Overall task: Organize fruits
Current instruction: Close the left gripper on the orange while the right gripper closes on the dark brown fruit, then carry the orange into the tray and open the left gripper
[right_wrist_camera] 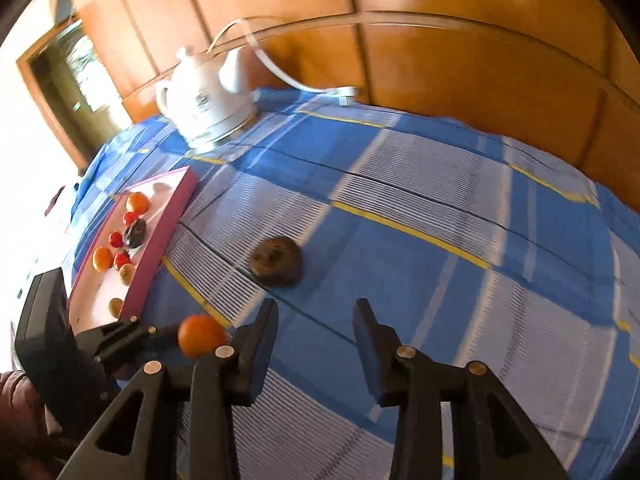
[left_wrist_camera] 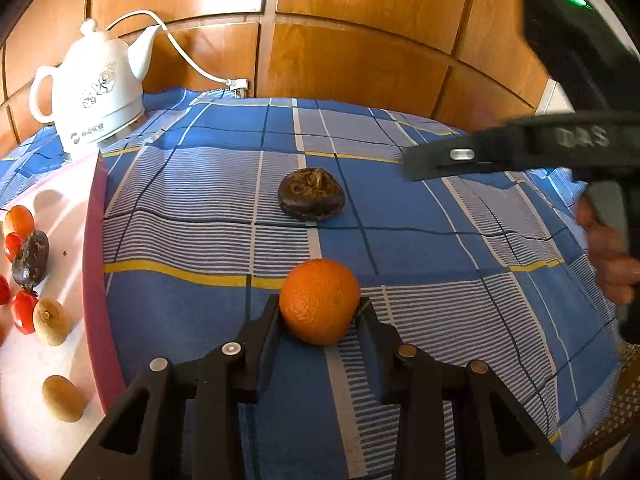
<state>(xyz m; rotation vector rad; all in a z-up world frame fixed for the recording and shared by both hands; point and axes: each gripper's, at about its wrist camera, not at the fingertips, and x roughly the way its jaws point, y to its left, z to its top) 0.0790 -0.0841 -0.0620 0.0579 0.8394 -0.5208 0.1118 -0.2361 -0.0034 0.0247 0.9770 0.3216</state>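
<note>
Orange fruit point(left_wrist_camera: 319, 301) sits between the jaws of the left gripper point(left_wrist_camera: 320, 312), which grasp it just above a blue checked cloth point(left_wrist_camera: 440, 280) on the tabletop. To the left, a pink-edged tray point(left_wrist_camera: 94, 280) already holds small oranges, red tomatoes, brown kiwis and a dark fruit — most sorting looks done. One dark, wrinkled fruit point(left_wrist_camera: 311, 195) remains on the cloth. The right gripper point(right_wrist_camera: 316, 312) hovers with jaws released, empty; its side reads "DAS". A white kettle point(left_wrist_camera: 94, 88) bears an unreadable logo.
</note>
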